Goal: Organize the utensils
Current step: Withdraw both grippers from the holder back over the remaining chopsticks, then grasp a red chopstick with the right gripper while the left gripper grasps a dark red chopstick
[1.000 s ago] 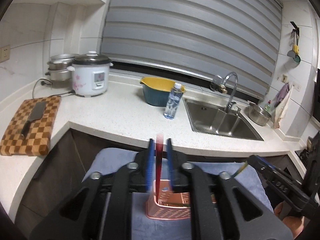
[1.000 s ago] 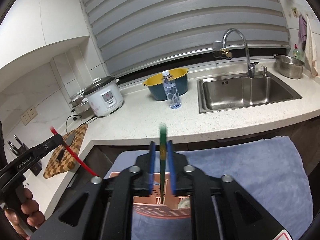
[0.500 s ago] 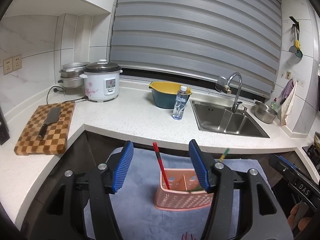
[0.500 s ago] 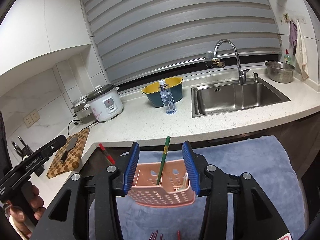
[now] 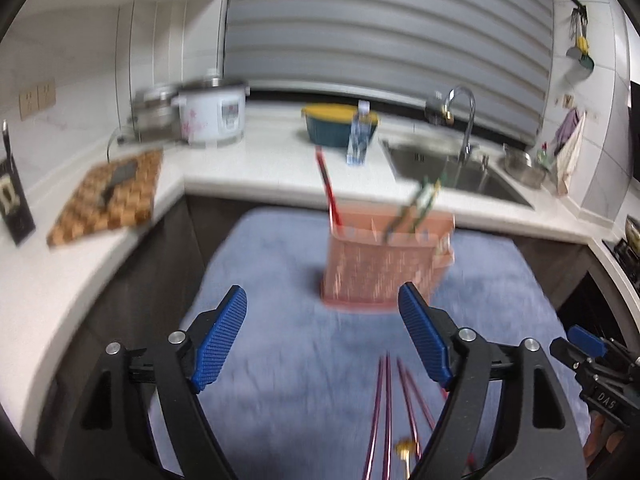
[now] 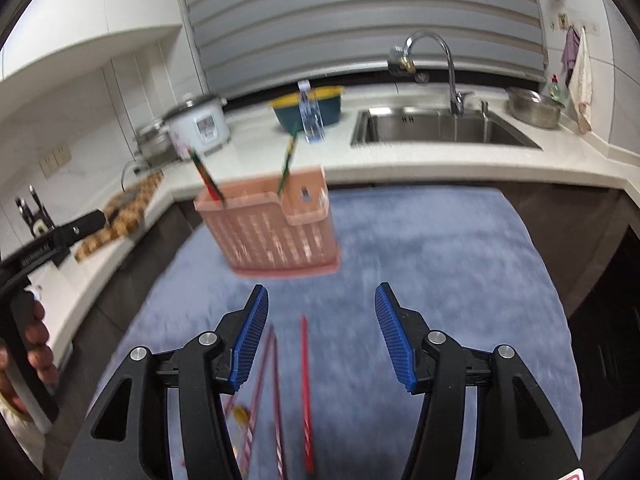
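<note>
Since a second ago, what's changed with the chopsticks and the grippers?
Both grippers let go: the red chopstick and green chopstick now stand in the pink basket. The left gripper and right gripper pulled back, jaws opening, empty. Basket and spare chopsticks stayed put.

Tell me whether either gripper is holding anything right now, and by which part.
Nothing is held. The left gripper and right gripper are both opening, with nothing between their jaws.
</note>
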The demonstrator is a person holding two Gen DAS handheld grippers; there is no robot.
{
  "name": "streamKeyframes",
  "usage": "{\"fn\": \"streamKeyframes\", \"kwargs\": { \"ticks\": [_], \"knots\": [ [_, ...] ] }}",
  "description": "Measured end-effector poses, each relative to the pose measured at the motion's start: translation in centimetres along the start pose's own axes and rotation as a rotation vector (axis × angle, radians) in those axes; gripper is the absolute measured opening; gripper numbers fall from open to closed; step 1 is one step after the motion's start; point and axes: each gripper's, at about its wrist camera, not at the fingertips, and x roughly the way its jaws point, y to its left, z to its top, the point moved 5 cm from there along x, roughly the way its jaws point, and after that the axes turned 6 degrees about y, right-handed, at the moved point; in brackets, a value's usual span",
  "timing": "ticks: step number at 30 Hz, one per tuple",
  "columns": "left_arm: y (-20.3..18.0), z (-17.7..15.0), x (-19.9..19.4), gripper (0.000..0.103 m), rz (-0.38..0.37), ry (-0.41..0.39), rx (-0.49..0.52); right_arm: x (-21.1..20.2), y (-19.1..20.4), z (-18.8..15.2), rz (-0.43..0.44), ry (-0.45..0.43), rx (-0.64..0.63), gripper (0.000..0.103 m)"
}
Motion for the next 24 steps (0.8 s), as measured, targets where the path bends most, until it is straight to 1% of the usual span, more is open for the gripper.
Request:
{"fn": "streamKeyframes", "kwargs": {
  "ticks": [1, 4, 7, 10, 13, 17, 20, 22, 24],
  "knots": [
    [0.0, -1.2, 0.2, 0.074, 0.001, 0.021, 0.004, 0.1, -0.4, -1.9, -0.01, 0.027, 0.002, 0.054],
    [-0.2, -4.6, 0.6, 0.074, 0.012, 0.078, 0.014, 0.2, -1.1, -5.6, -0.035, 0.079, 0.007, 0.054],
    [-0.1, -8.1, 0.9, 0.074, 0.005, 0.14, -0.005, 0.7, -1.4, -9.1, -0.049, 0.138, 0.013, 0.054],
    [0.1, -11.4, 1.2, 0.074, 0.008, 0.199, -0.014, 1.2, -1.2, -12.0, -0.052, 0.183, 0.008, 0.054],
    [-0.1, -13.5, 1.4, 0.074, 0.013, 0.242, -0.009, 1.8, -1.0, -14.3, -0.059, 0.222, -0.008, 0.054],
    [0.0, -15.8, 1.3, 0.074, 0.013, 0.275, -0.024, 2.5, -0.5, -15.8, -0.046, 0.251, -0.009, 0.054],
    [0.0, -17.2, 1.5, 0.074, 0.013, 0.304, -0.017, 3.0, 0.0, -16.1, -0.041, 0.258, -0.015, 0.051],
    [0.0, -17.9, 1.7, 0.074, 0.015, 0.317, -0.011, 3.5, 0.3, -16.3, -0.034, 0.269, -0.019, 0.046],
    [0.0, -18.5, 1.7, 0.074, 0.011, 0.329, -0.013, 3.9, 0.5, -16.5, -0.03, 0.283, -0.022, 0.037]
  ]
}}
